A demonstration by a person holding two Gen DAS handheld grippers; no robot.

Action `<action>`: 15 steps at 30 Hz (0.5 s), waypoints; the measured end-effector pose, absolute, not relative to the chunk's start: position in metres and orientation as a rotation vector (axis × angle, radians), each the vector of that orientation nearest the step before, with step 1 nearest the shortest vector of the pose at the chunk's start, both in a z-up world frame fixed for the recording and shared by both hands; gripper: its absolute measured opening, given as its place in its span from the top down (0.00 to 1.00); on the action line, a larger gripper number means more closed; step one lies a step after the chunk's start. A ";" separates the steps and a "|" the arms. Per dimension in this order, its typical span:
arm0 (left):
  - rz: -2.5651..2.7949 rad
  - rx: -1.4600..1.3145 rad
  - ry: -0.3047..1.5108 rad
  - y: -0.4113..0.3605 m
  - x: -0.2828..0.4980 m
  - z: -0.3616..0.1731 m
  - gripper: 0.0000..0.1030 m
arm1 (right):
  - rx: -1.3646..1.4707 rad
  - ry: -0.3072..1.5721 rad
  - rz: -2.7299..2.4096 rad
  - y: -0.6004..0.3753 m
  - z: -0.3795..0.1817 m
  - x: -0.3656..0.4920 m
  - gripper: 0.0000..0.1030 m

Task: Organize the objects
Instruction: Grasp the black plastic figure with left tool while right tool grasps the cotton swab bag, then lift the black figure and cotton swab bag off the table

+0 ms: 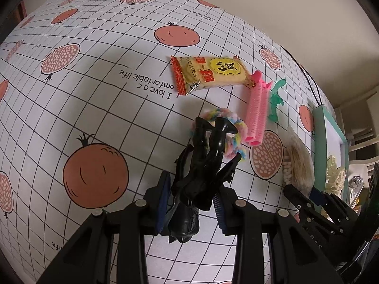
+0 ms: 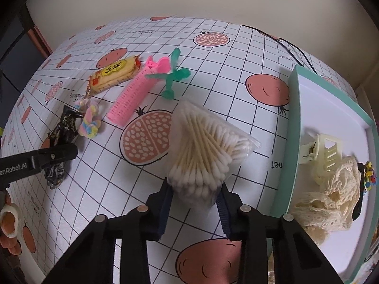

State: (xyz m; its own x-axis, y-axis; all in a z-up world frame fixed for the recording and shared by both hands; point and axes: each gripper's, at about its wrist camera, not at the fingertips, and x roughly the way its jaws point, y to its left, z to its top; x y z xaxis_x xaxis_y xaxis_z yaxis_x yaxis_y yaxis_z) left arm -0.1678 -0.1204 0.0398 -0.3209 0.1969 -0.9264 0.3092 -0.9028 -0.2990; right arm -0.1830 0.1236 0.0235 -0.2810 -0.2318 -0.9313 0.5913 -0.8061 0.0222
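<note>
Left gripper (image 1: 194,203): jaws closed about a black hair claw (image 1: 203,165), blue pads against its sides, claw tip over the pastel scrunchie (image 1: 233,139). Right gripper (image 2: 195,203): narrowly parted, clamped on the near end of the bag of cotton swabs (image 2: 206,146) lying on the pomegranate-print tablecloth (image 2: 236,90). At its 2 o'clock, the teal-rimmed tray (image 2: 291,127) holds a cream claw clip (image 2: 324,151). Pink roller (image 2: 132,94) and snack packet (image 2: 113,75) lie at 11 o'clock.

Each black hand-held gripper (image 2: 194,203) has blue ribbed pads (image 2: 165,210), silver screws and white lettering.
</note>
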 end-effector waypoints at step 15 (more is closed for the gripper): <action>-2.386 1.768 0.680 -0.128 -0.169 0.043 0.66 | 1.451 0.427 -2.122 0.124 0.026 -0.185 0.67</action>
State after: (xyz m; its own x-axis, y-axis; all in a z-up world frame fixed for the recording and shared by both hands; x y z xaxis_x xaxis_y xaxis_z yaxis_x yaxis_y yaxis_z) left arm -0.1689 -0.1283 0.0427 -0.3232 0.1842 -0.9282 0.3325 -0.8962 -0.2937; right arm -0.1847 0.1244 0.0262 -0.2829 -0.2458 -0.9271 0.5855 -0.8099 0.0361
